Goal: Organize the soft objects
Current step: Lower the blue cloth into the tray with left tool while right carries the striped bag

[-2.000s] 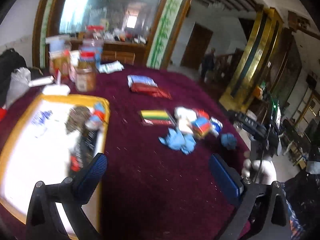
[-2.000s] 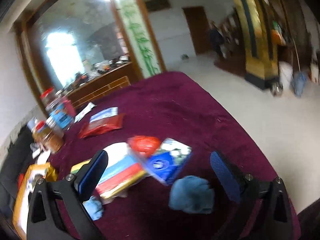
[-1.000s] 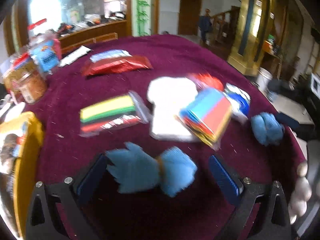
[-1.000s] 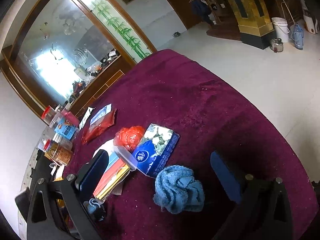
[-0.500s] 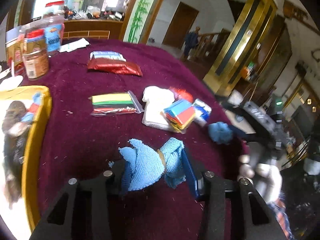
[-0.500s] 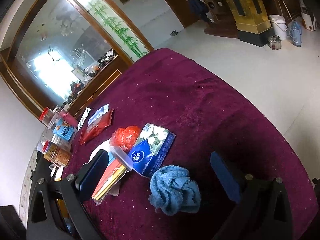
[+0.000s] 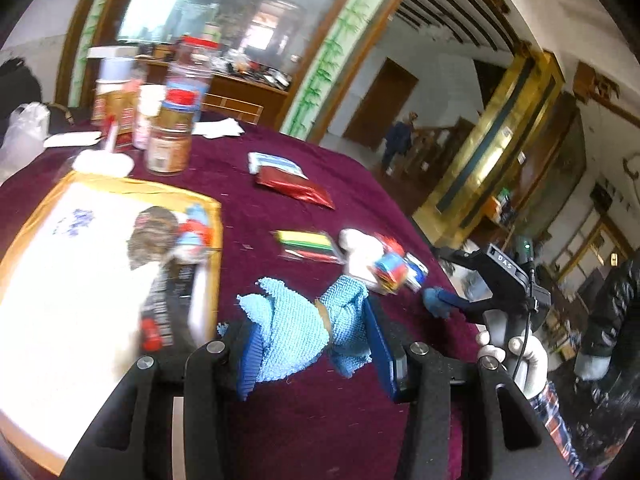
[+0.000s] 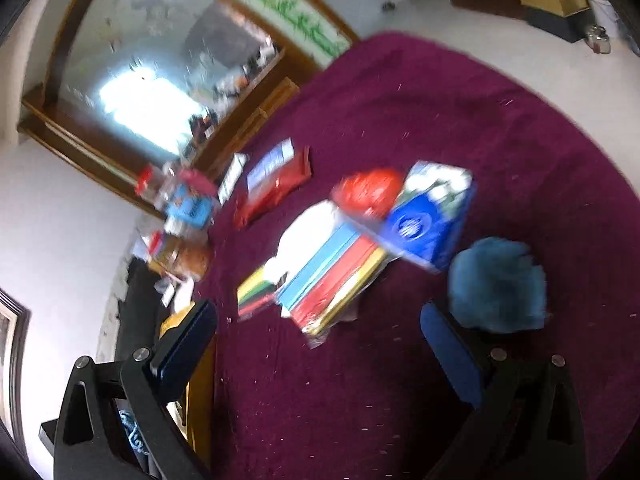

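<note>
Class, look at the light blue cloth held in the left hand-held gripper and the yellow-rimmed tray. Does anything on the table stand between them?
Nothing visible does. The left hand-held gripper is shut on the light blue cloth, and only bare maroon tablecloth lies between it and the tray. A dark packet and other items already lie along the tray's near edge.

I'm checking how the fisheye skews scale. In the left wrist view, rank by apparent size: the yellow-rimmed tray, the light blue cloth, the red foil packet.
1. yellow-rimmed tray
2. light blue cloth, enlarged by nearness, held in the left gripper
3. red foil packet, farther away, so it may be understated
</note>
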